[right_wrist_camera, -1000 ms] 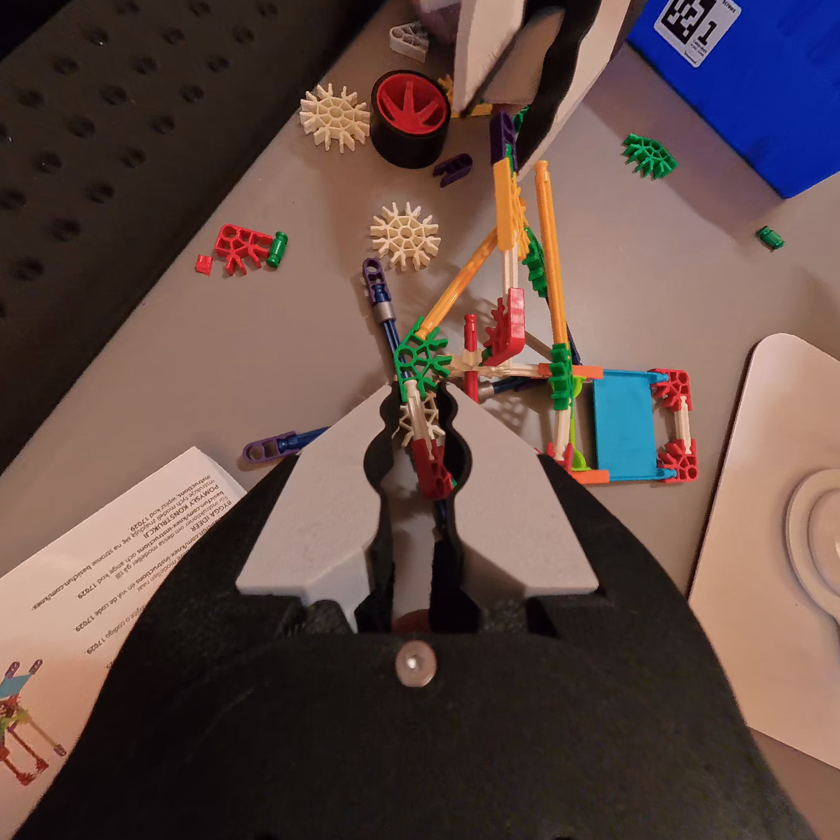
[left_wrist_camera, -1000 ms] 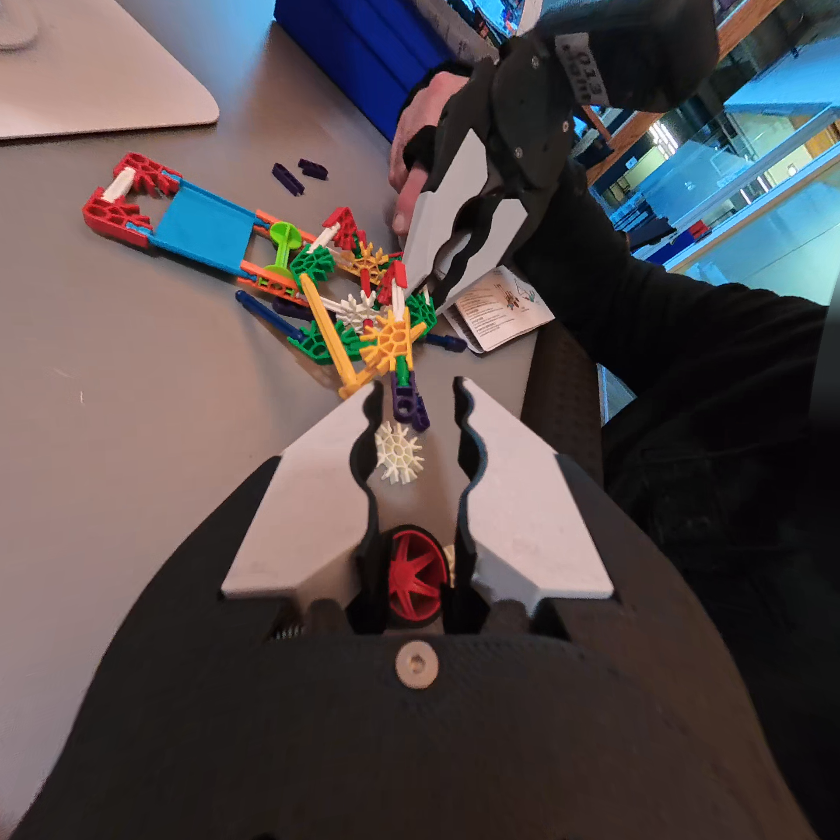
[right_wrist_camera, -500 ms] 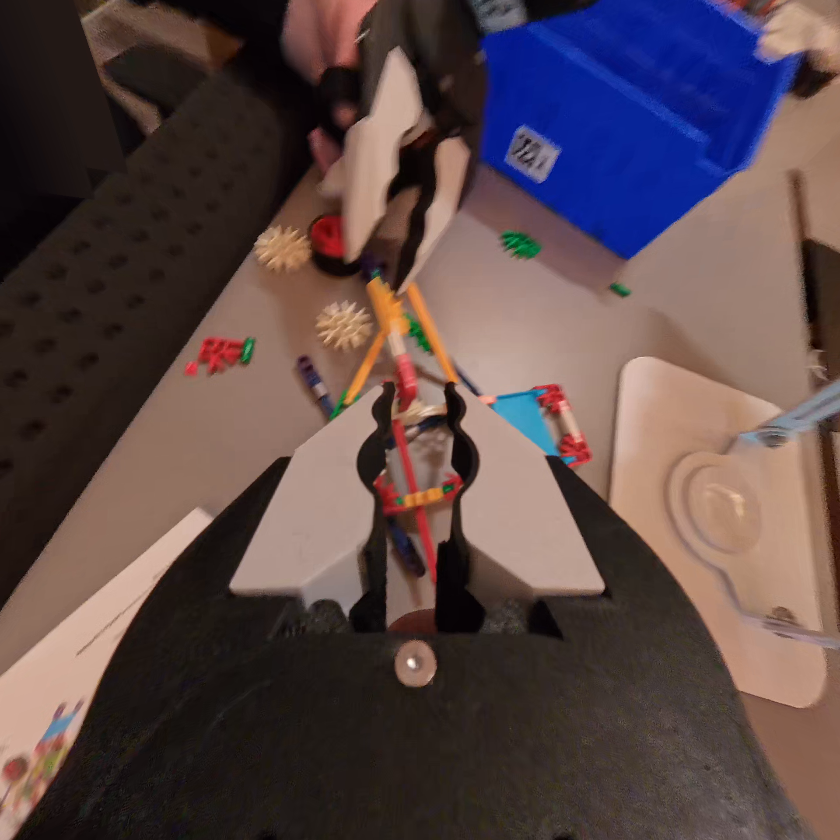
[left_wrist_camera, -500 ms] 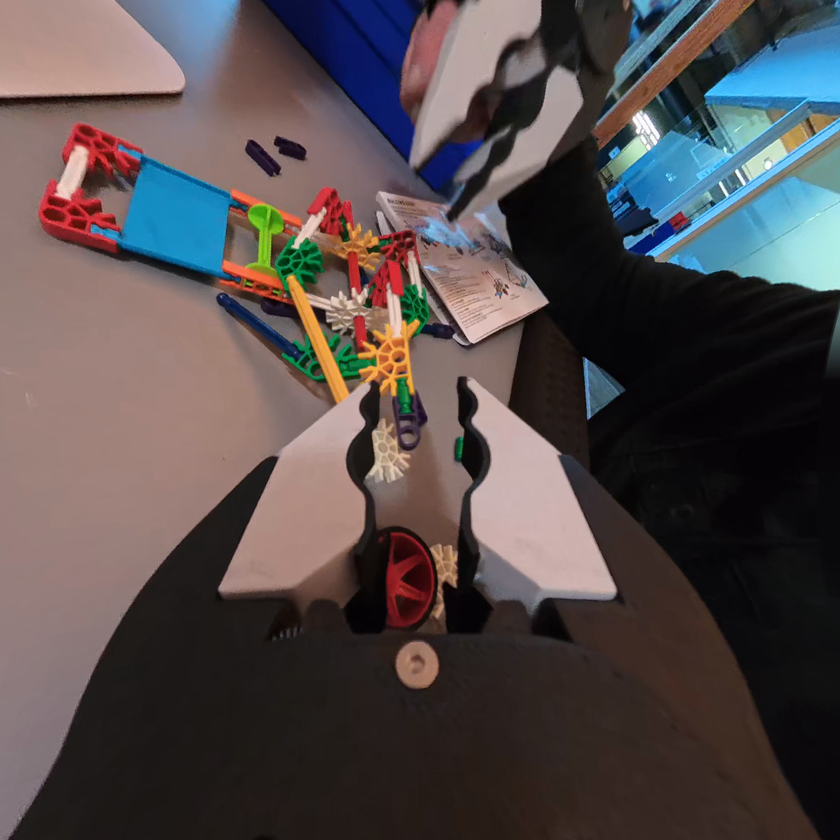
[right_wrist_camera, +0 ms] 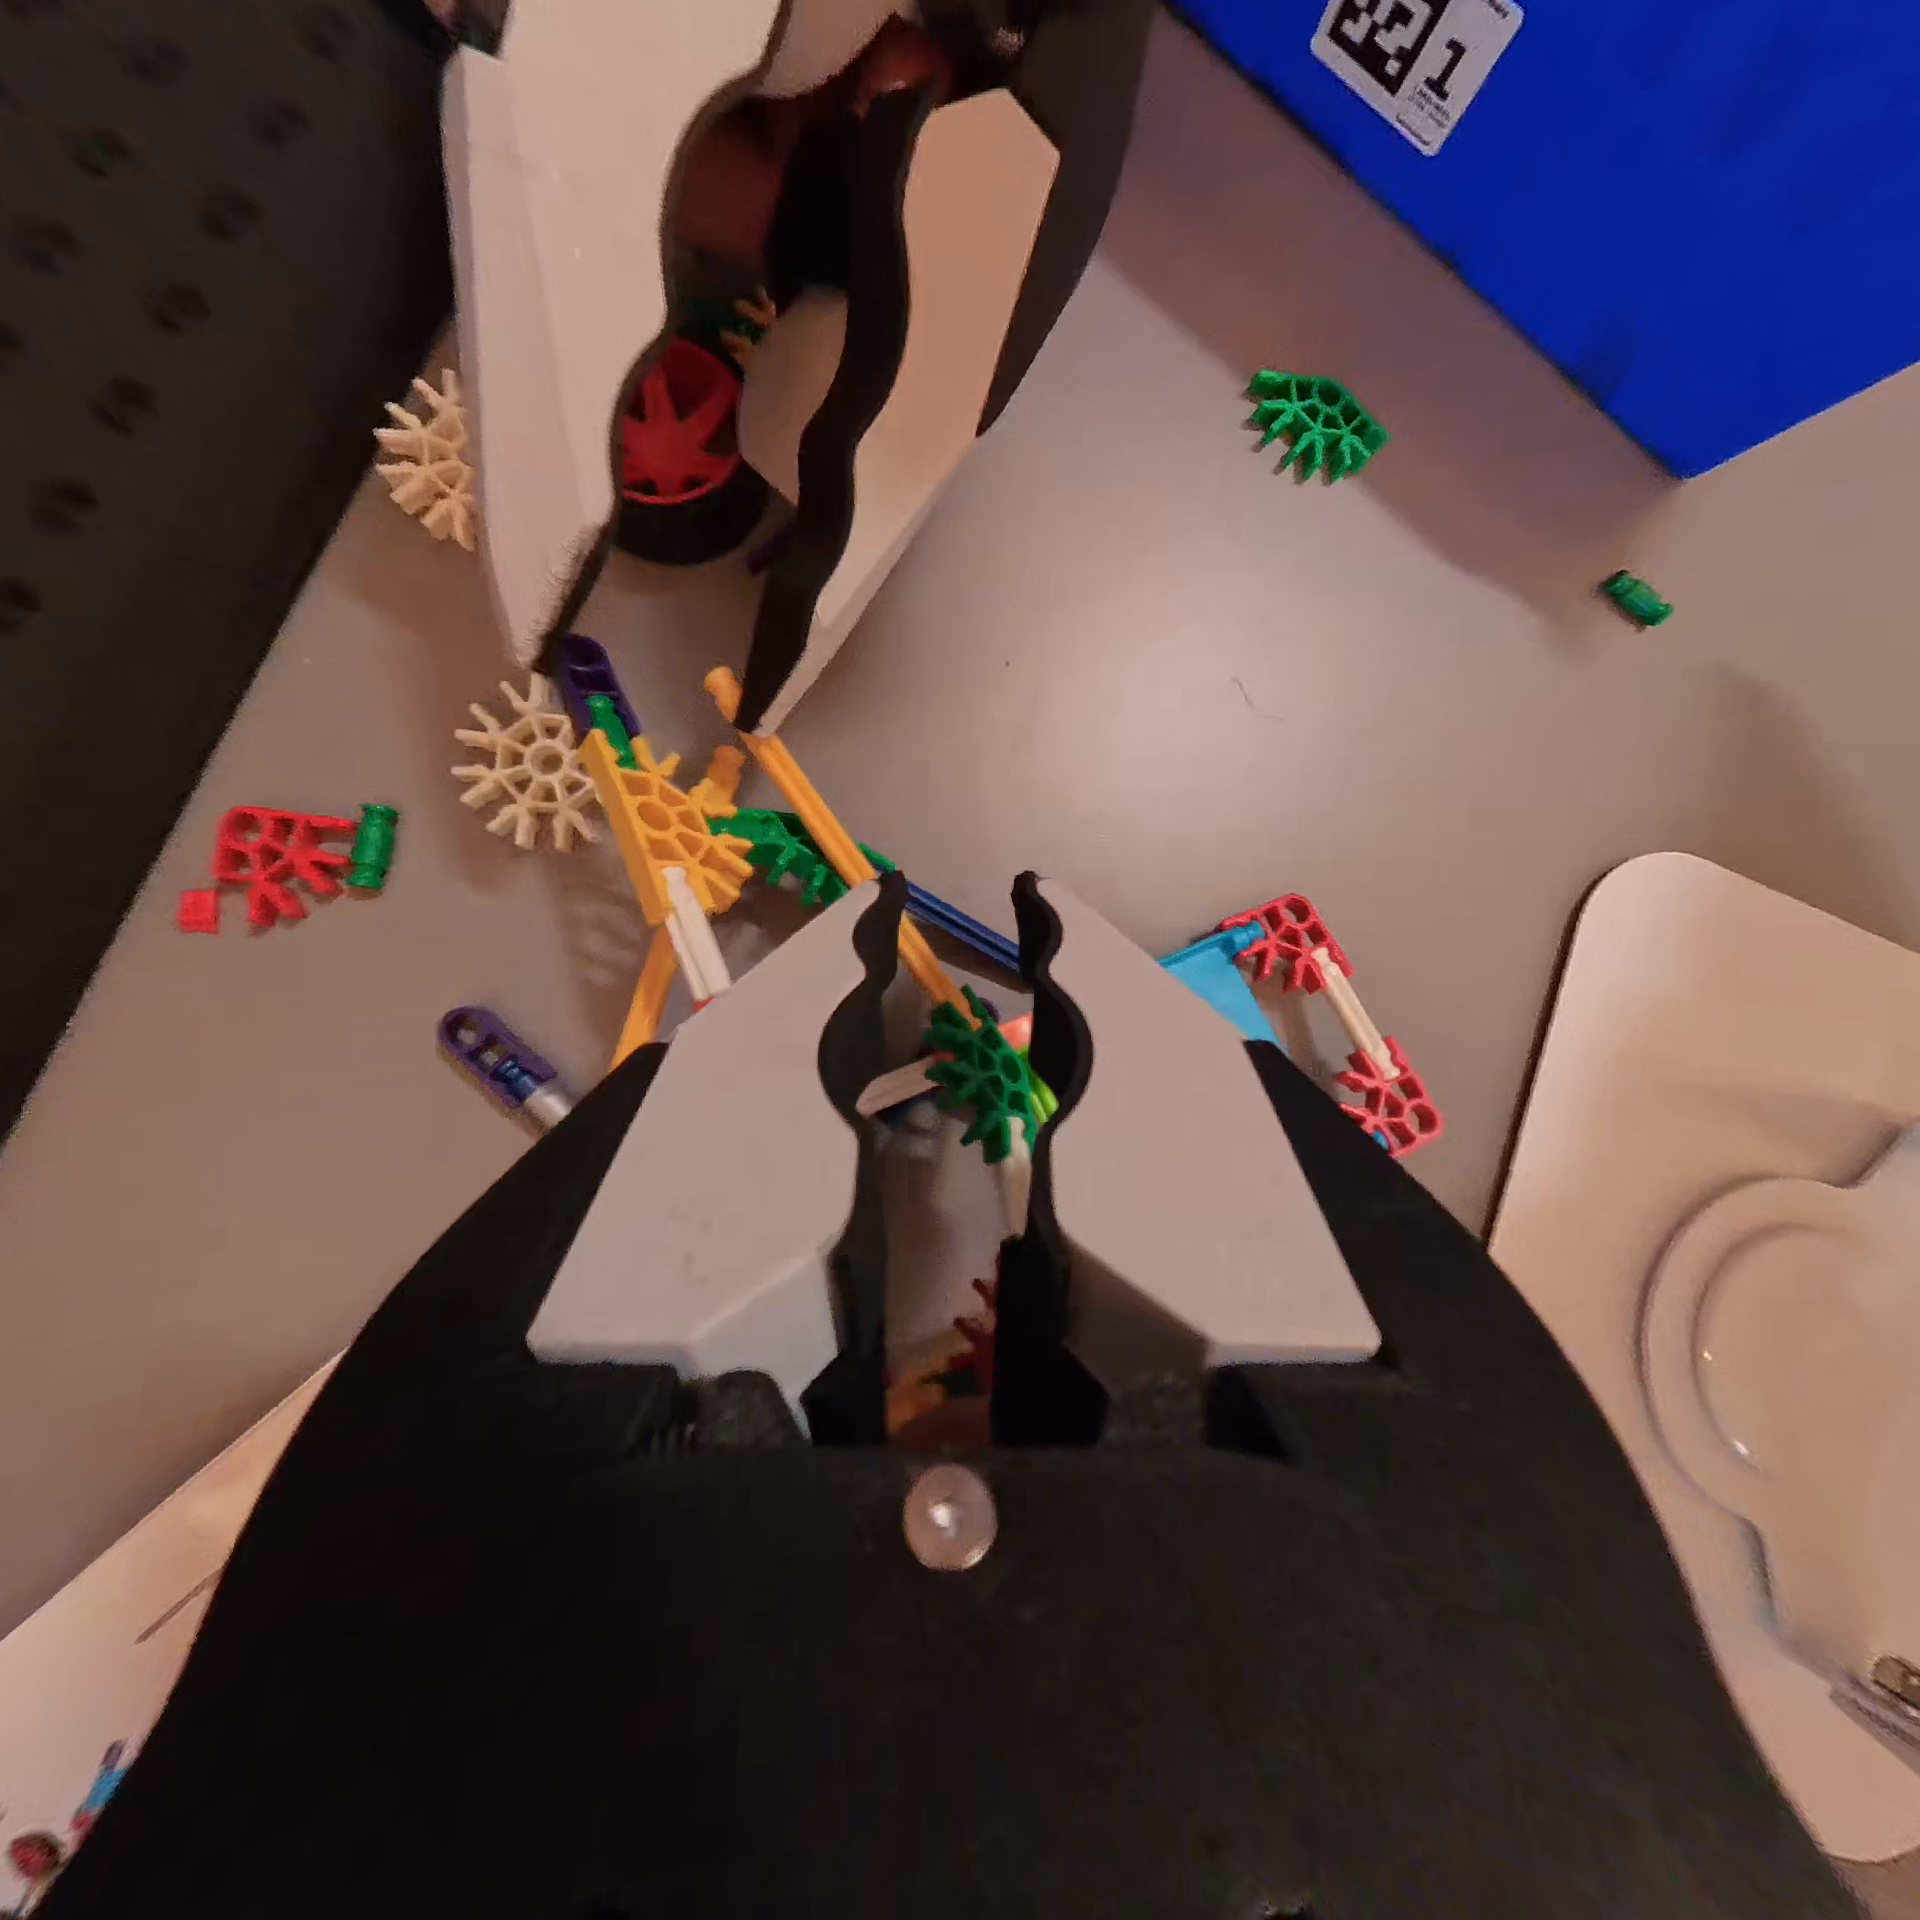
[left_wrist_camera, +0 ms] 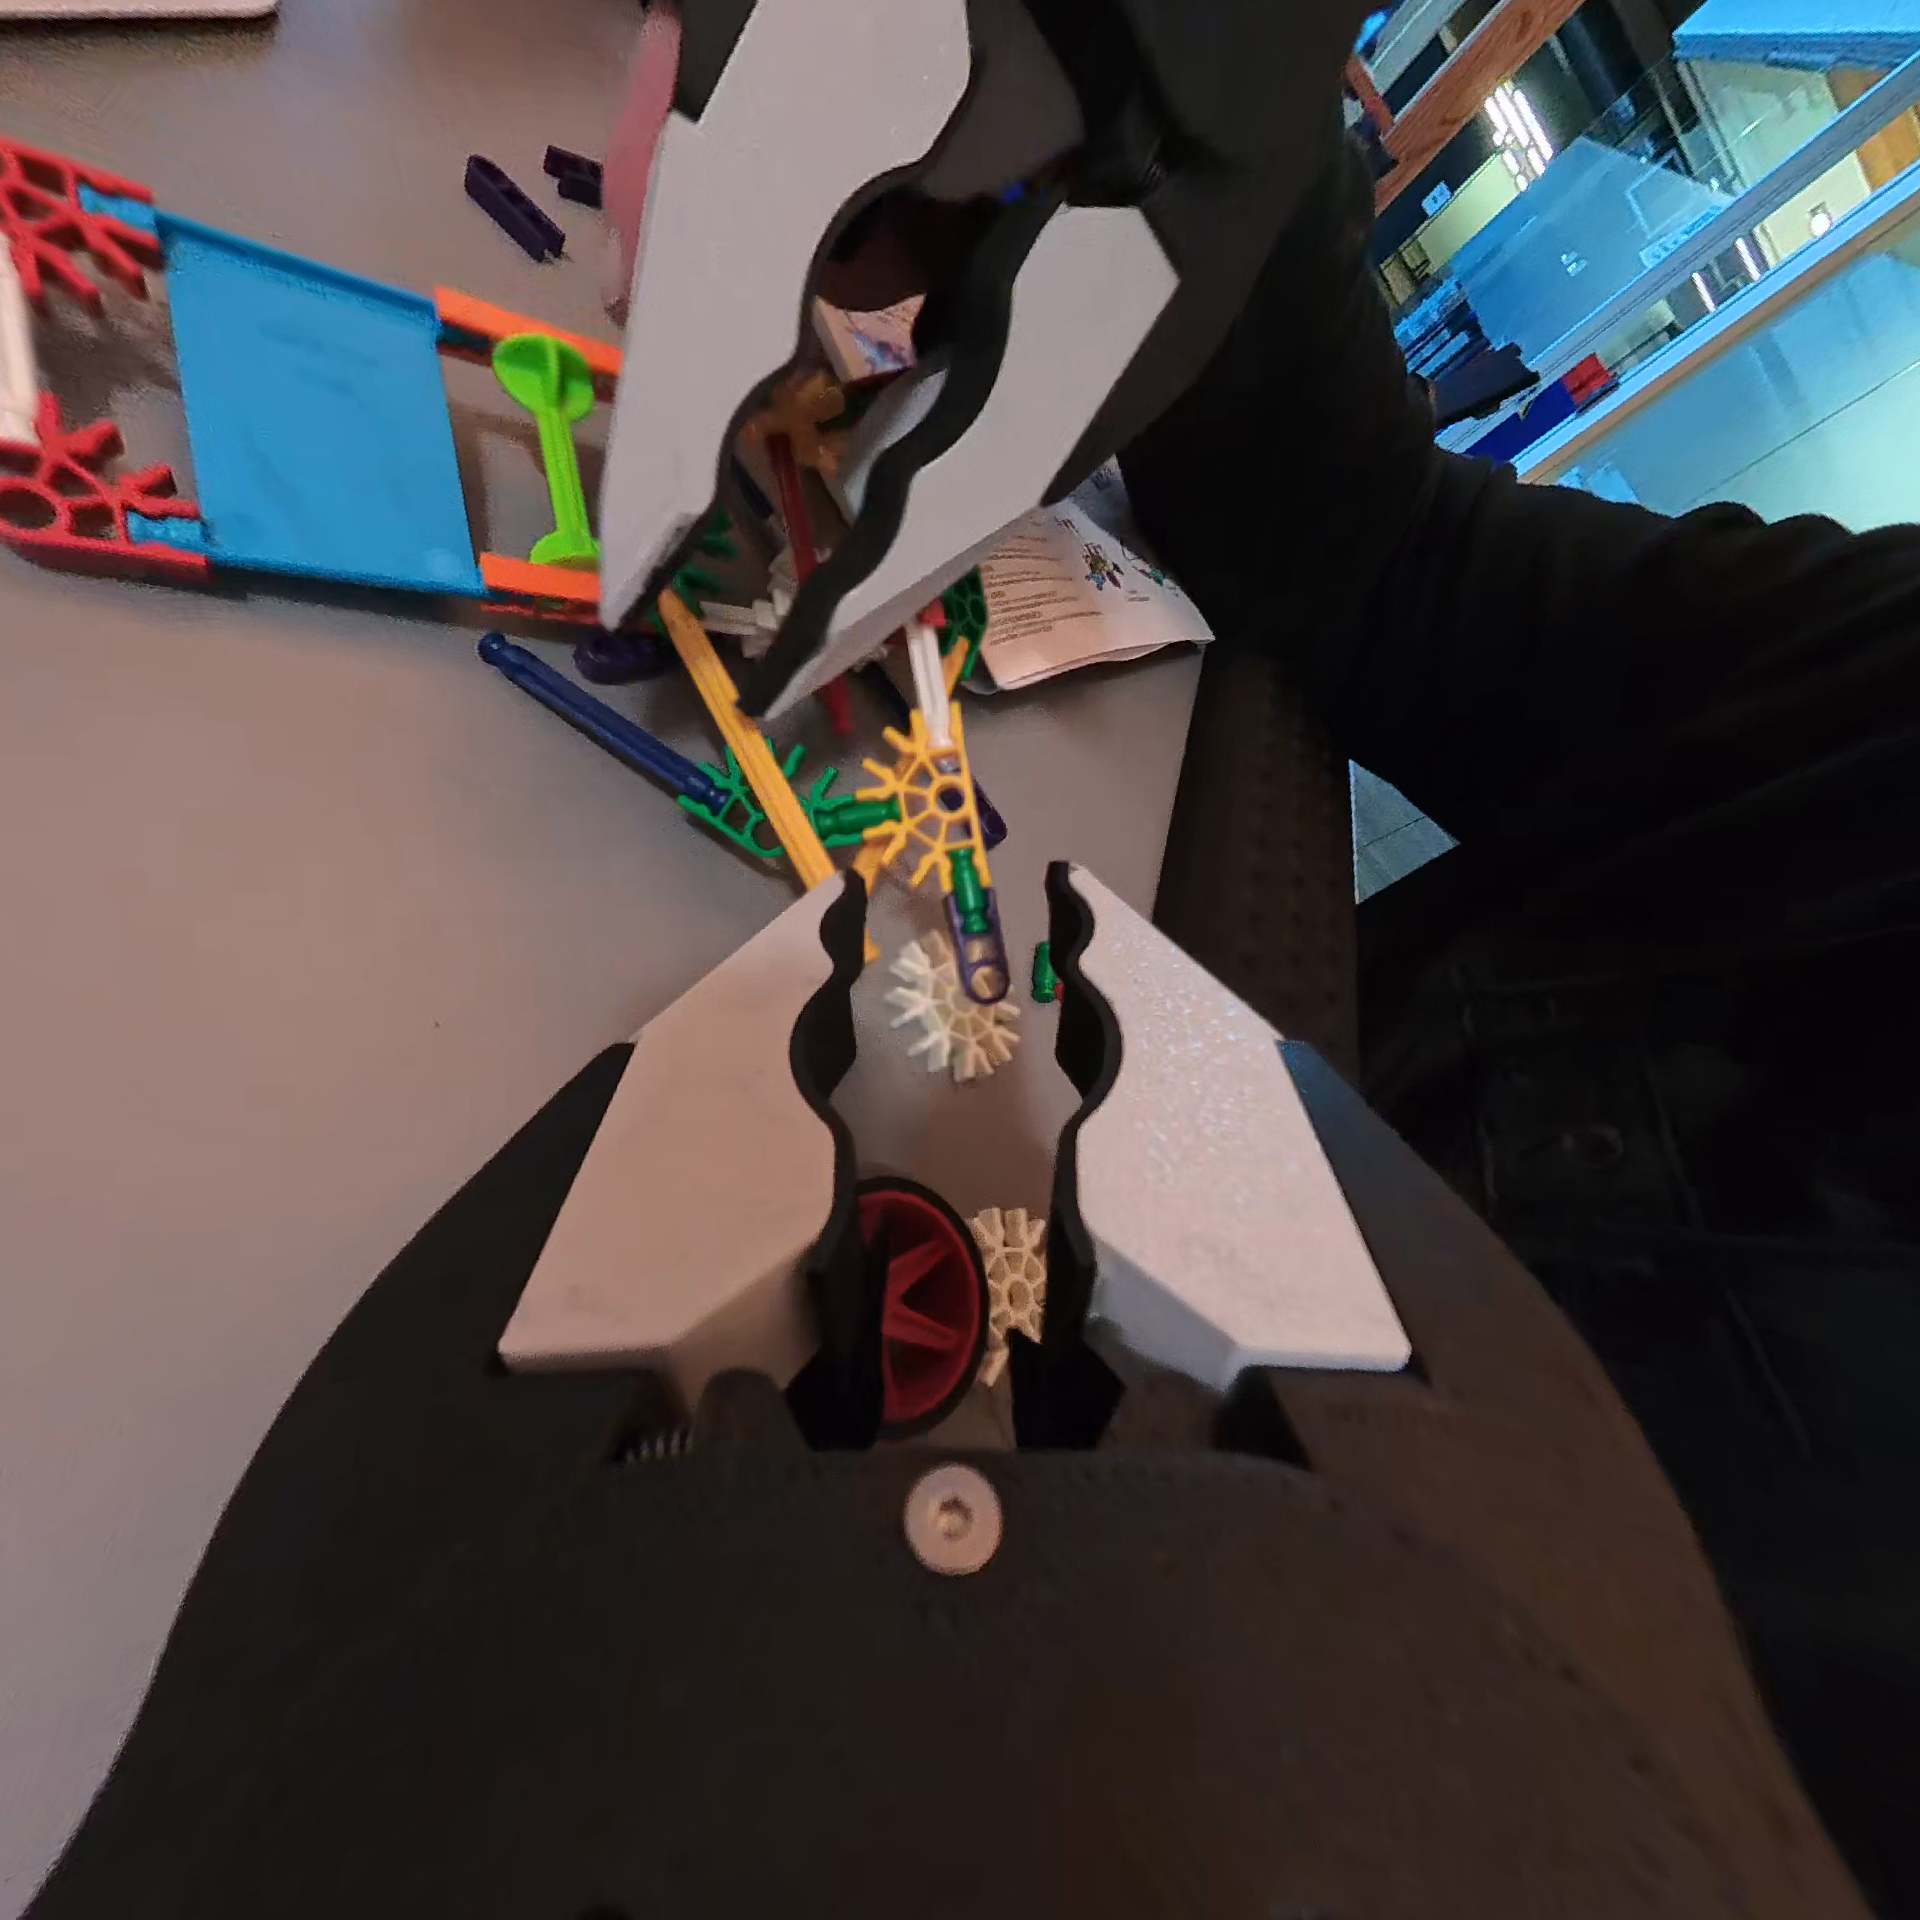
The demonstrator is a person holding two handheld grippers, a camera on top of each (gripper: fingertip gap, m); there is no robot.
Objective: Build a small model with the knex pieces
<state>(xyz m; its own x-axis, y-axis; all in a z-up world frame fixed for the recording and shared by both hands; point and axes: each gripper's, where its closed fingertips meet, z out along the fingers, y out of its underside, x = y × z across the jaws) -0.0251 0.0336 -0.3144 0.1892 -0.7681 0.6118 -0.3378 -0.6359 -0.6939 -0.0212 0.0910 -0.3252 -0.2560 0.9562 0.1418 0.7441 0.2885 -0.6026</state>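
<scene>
Roughly, left to right:

Left tongs: I hold them spread and empty, low over the grey table; a cream snowflake connector and the purple end piece of the toy lie in the gap, neither one pinched.

Deeper between the same fingers: a red-hubbed black wheel and a second cream connector sit loose on the table.

Rod-and-connector model: it lies flat between my two tools, its long axis running from the purple tip by my left tongs to the blue panel and red corner pieces at the far end.

Right tongs: spread, straddling a yellow rod and a green connector; whether the pads touch them I cannot tell.

Beyond: a blue bin, a lone green connector, and a printed leaflet by my sleeve.
</scene>
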